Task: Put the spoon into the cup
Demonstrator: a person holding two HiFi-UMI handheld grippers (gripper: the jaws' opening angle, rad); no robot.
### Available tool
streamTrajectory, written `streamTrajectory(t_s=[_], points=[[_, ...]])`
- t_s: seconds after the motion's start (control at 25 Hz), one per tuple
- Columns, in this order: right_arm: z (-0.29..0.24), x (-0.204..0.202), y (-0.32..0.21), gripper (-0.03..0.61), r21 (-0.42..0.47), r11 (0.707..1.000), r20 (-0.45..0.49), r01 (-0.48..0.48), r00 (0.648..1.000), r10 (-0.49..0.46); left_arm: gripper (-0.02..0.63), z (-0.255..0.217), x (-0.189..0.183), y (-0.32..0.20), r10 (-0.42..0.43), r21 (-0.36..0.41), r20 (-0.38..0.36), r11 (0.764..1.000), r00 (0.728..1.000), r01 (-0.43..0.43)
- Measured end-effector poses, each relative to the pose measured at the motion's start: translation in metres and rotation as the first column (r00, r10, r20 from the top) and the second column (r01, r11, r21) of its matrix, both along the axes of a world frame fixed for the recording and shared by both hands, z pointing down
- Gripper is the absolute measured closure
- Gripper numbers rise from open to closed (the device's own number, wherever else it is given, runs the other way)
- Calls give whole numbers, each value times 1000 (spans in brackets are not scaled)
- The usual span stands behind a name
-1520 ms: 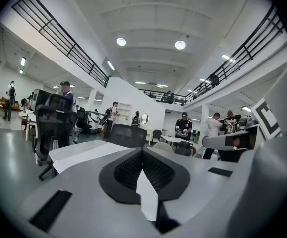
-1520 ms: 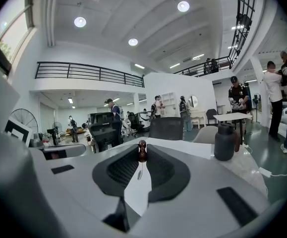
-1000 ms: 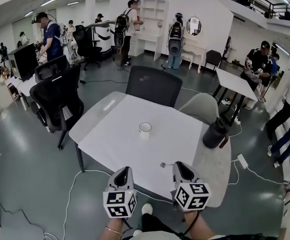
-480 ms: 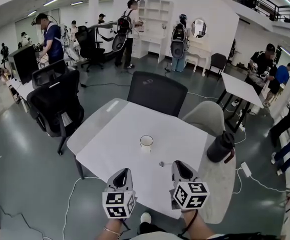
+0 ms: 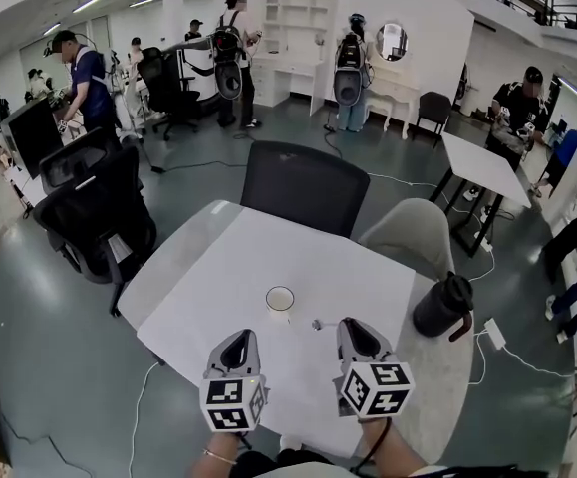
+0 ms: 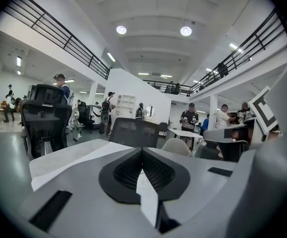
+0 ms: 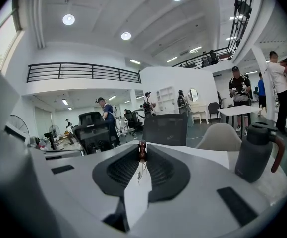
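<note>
The spoon (image 5: 319, 324) is pinched by its handle end in my right gripper (image 5: 348, 329). The jaws are drawn nearly together on it, and its bowl juts out to the left over the table (image 5: 223, 267). It sits just near-right of the cup (image 5: 280, 299), which stands upright with its mouth open, a little beyond the two grippers. My left gripper (image 5: 238, 342) has its jaws closed against each other with nothing in them.

I judge the step to be carrying the spoon to the cup. I would bring the bowl over the mouth, tip it downward, lower it inside without knocking the rim, and only then let go. The cup looks light, so a sideways nudge could topple it.

Nothing lies between spoon and cup. A dark flask (image 5: 442, 307) stands well apart at the table's right edge. A black chair (image 5: 303, 187) and a pale chair (image 5: 403, 237) sit on the far side.
</note>
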State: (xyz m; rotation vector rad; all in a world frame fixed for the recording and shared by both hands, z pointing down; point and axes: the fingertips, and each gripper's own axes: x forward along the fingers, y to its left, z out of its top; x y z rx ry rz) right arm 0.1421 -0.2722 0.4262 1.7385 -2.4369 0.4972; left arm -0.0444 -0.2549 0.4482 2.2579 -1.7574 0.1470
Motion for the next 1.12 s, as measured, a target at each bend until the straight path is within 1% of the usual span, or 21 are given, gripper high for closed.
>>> streamTrajectory(t_s=[0.2, 0.32, 0.68, 0.92, 1.12], points=[[12, -5, -8, 511, -38, 999, 13, -17, 1000, 17, 595, 7, -8, -14, 2, -23, 2, 1000, 1000, -2], [17, -6, -12, 511, -55, 998, 21, -44, 999, 45, 595, 14, -12, -22, 15, -43, -7, 999, 1000, -15], [14, -1, -23, 511, -54, 992, 6, -114, 993, 114, 595, 20, -19, -41, 58, -50, -21, 997, 998, -59], [15, -8, -31, 511, -56, 990, 4, -128, 992, 128, 595, 21, -26, -54, 79, -47, -15, 996, 997, -79], [17, -18, -40, 511, -61, 990, 13, -127, 992, 128, 595, 21, -34, -64, 77, -46, -6, 996, 997, -77]])
